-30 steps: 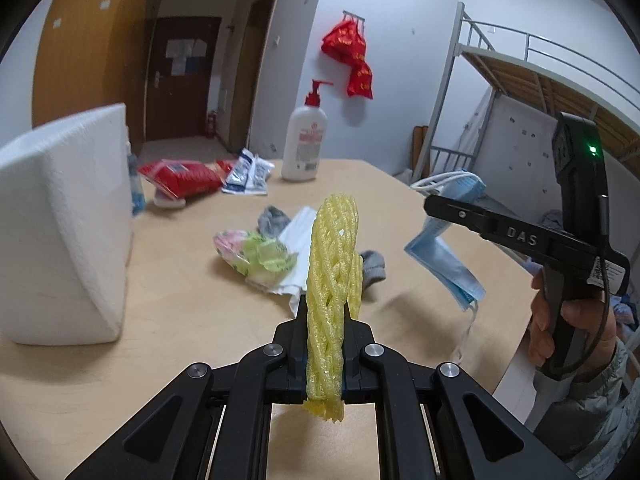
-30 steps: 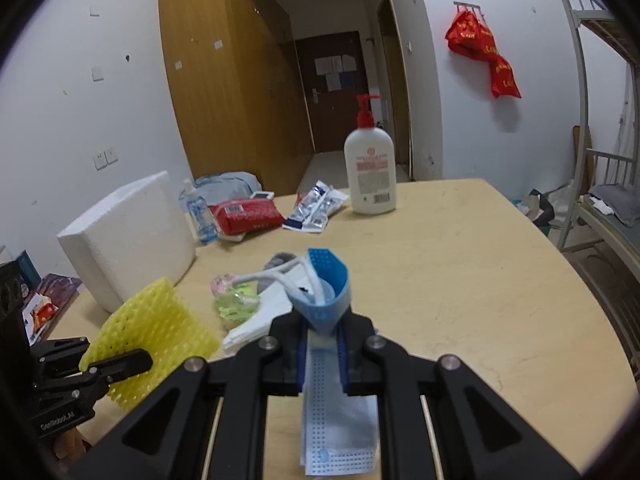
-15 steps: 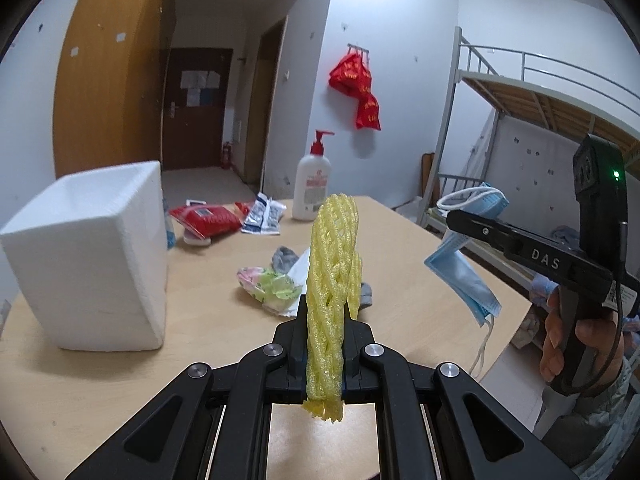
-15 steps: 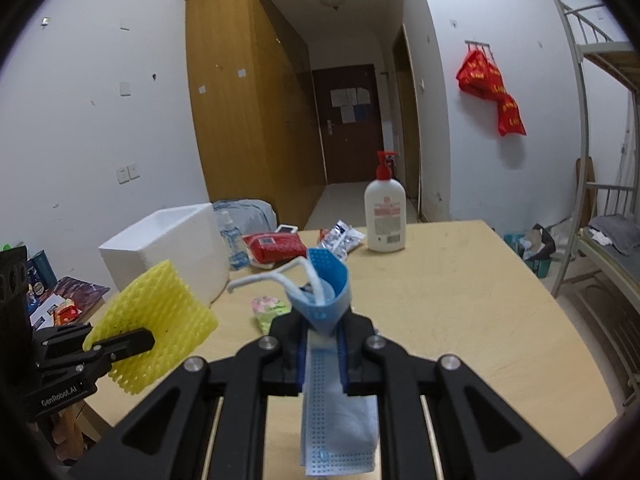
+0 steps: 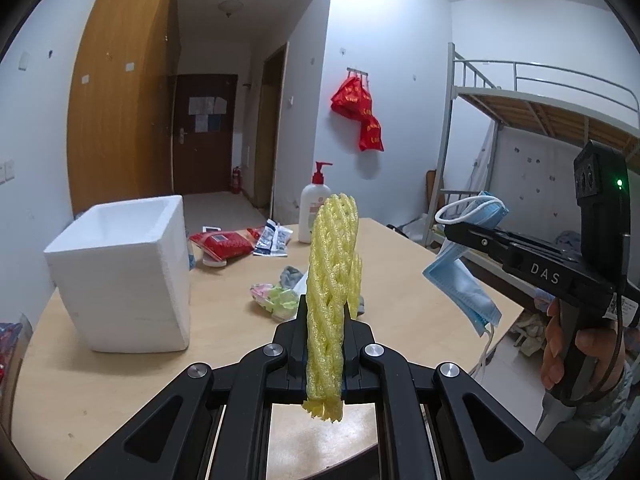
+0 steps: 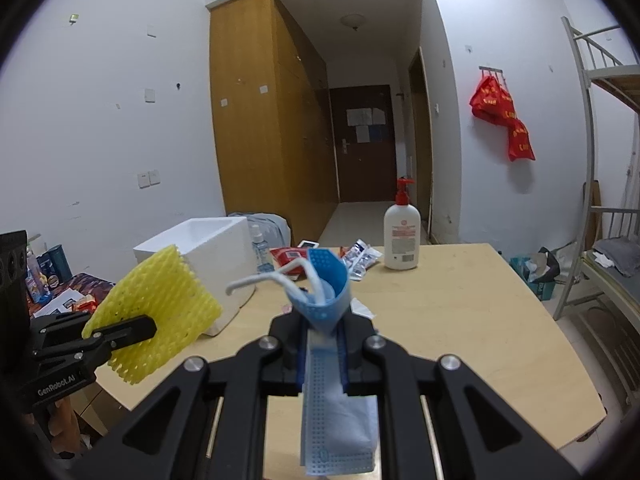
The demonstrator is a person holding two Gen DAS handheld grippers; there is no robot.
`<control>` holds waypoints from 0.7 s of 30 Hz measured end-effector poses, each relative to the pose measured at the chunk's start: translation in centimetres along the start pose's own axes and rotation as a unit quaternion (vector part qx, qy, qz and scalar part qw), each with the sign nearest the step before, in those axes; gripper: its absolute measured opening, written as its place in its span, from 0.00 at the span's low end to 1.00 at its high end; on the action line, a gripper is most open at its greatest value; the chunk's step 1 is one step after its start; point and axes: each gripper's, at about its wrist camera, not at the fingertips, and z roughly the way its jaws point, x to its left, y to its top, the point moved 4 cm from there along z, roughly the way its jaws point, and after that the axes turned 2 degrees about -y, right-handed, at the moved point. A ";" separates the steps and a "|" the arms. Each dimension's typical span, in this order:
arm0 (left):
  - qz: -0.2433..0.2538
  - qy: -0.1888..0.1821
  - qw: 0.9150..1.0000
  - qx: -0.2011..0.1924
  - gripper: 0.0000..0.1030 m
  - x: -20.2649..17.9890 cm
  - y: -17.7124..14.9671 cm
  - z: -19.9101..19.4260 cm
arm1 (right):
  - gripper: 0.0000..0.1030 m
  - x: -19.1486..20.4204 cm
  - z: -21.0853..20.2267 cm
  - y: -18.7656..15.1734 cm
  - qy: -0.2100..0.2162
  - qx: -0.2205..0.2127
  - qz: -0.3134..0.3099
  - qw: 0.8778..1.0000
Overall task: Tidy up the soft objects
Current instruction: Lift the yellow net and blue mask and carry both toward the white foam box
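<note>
Left wrist view: my left claw clamped on yellow foam net, right claw pinching blue mask. Both got lifted clear off table, so pickup's done. White foam box near left edge, sock pile mid-table, nothing blocking.

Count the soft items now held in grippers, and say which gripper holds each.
2. The yellow foam net is clamped in the left gripper; the blue face mask is clamped in the right gripper.
</note>
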 end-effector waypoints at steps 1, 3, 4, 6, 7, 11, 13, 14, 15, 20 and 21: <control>0.000 0.002 1.000 -0.003 0.10 0.0 0.0 -0.3 | 0.15 0.2 -0.1 0.0 0.002 -0.002 -0.003 1.000; -0.001 0.004 1.000 -0.005 0.10 0.2 0.0 -0.6 | 0.15 0.2 -0.1 0.1 0.004 -0.004 -0.005 1.000; -0.002 0.006 1.000 -0.006 0.10 0.4 0.0 -0.7 | 0.15 0.3 0.0 0.1 0.005 -0.004 -0.005 1.000; -0.003 0.010 1.000 -0.008 0.10 0.6 -0.1 -1.1 | 0.15 0.5 -0.1 0.1 0.007 -0.003 -0.006 1.000; -0.005 0.015 1.000 -0.009 0.10 0.8 -0.1 -1.2 | 0.15 0.7 0.2 0.1 0.010 -0.002 -0.007 1.000; -0.014 0.033 0.999 -0.008 0.10 1.9 -0.3 -2.0 | 0.15 1.6 0.5 0.1 0.026 -0.001 -0.011 1.000; -0.017 0.046 0.999 -0.009 0.10 2.5 -0.4 -2.3 | 0.15 2.4 1.0 0.2 0.040 0.001 -0.017 0.999; -0.019 0.055 0.998 -0.010 0.10 3.0 -0.5 -2.7 | 0.15 2.8 1.2 0.2 0.046 0.001 -0.021 0.999; -0.021 0.061 0.998 -0.010 0.10 3.2 -0.6 -2.9 | 0.15 3.5 1.6 0.2 0.055 0.003 -0.025 0.998; -0.034 0.101 0.994 -0.012 0.10 5.2 -0.8 -4.4 | 0.15 5.8 2.5 0.1 0.091 0.005 -0.033 0.995; -0.037 0.112 0.993 -0.013 0.10 5.7 -0.8 -4.8 | 0.15 6.4 2.8 0.1 0.100 0.005 -0.035 0.994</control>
